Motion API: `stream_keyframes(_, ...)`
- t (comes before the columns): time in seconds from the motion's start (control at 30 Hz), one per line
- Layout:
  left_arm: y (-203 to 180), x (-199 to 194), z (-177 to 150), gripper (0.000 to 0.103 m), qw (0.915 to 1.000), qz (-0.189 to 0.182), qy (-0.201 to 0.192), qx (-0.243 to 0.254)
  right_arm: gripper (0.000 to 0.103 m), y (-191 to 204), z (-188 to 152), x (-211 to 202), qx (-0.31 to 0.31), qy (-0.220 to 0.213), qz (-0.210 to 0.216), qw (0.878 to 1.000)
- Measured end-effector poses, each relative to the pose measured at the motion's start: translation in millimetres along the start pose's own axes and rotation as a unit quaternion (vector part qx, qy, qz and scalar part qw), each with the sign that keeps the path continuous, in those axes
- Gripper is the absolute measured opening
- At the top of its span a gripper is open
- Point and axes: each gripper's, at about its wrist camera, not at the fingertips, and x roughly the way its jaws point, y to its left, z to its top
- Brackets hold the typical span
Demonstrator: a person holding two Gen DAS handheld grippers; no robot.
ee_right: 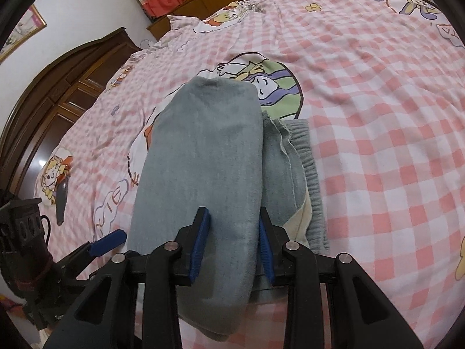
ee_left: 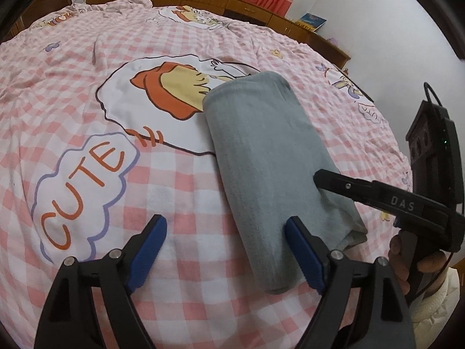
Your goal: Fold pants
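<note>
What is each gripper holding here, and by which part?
Right gripper pinches the near end of the top fold of the grey pants. Left gripper is open, holding nothing.

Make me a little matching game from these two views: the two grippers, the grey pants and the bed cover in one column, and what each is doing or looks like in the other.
Column one:
1. left gripper
2. right gripper
3. pants
4. bed cover

Column two:
A. pink and white checks with cartoon prints
B. folded grey bundle
C. open, nothing between its pads
D. closed on the top fold

Pairs: 1-C, 2-D, 3-B, 4-A
</note>
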Motion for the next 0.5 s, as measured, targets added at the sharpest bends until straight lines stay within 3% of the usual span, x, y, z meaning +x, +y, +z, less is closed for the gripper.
stream_keyframes(0.27,7,-8,1,0.087,0.9997,-0.012,-0.007,-0.021,0.011,6,0,-9,0.003,-0.017,0.005,1.000)
stream_keyframes(0.5,6,-20,5,0.087,0.9995,-0.006,-0.020,-0.024,0.009,23,3,-44,-0.031,-0.080,0.002,0.996)
